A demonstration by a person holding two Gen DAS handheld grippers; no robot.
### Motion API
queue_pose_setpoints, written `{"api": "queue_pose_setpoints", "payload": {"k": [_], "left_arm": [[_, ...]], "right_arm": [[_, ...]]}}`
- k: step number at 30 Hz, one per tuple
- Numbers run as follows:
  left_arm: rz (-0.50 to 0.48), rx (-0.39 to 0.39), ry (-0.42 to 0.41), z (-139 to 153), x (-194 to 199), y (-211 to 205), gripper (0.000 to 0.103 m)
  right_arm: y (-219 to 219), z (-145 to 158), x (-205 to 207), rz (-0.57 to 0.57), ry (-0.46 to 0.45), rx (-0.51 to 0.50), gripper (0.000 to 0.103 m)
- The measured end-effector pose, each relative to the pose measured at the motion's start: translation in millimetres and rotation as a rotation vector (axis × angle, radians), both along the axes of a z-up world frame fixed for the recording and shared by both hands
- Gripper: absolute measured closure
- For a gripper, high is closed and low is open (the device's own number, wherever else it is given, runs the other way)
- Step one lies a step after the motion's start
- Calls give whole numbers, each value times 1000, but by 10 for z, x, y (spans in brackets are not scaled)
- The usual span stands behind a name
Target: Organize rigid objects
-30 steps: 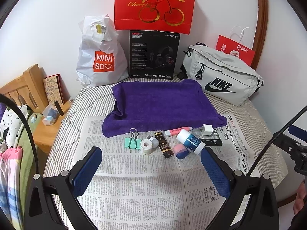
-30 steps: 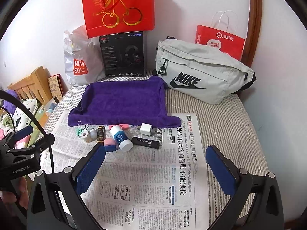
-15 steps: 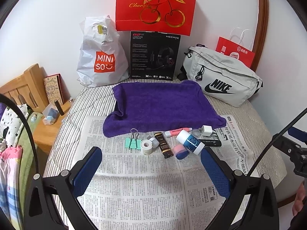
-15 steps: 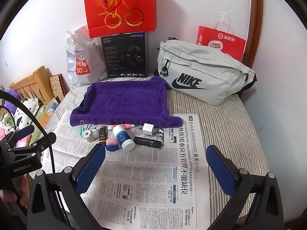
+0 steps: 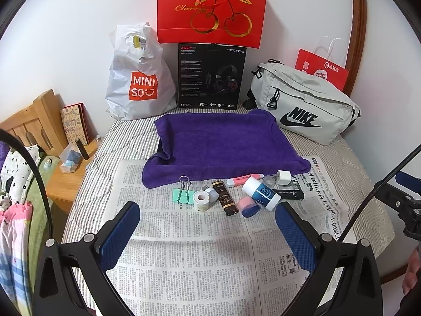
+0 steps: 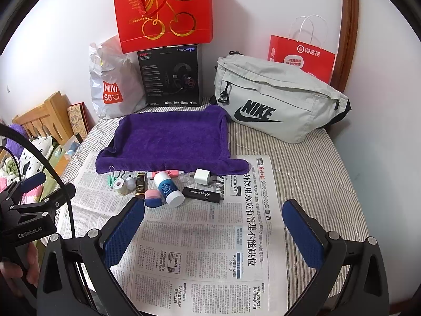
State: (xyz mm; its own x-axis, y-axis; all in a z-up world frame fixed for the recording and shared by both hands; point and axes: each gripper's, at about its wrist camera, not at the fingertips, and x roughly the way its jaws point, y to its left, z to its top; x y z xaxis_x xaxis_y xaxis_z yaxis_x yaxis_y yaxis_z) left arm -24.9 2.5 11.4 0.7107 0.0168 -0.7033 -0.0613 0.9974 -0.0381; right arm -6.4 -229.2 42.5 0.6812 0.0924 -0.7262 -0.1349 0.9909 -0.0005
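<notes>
My left claw and right claw both hang wide open and empty over the printed newspaper sheet. Just ahead lies the row: mint-green binder clip, white tape roll, dark brown tube reading "Grand Reserve", white-and-blue bottle, and black stick marked "Horizon". Behind lies the purple towel; further back, "MINISO", "HECATE", "NIKE".

Both tongs hung spread wide, gripping nothing. The left tongs filled the bottom of their frame, the right tongs likewise. A hand showed at the lower left edge, holding the left tongs' handle.
</notes>
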Motion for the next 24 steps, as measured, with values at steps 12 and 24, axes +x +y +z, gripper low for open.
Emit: {"api": "queue_pose_setpoints", "payload": {"k": [12,24], "left_arm": [[8,12,5,-19,-32,1,0],[10,14,8,-15,-45,20,0]], "right_arm": [[9,-39,4,-3,11,-12,0],[16,-64,27,-6,19,-8,0]]}}
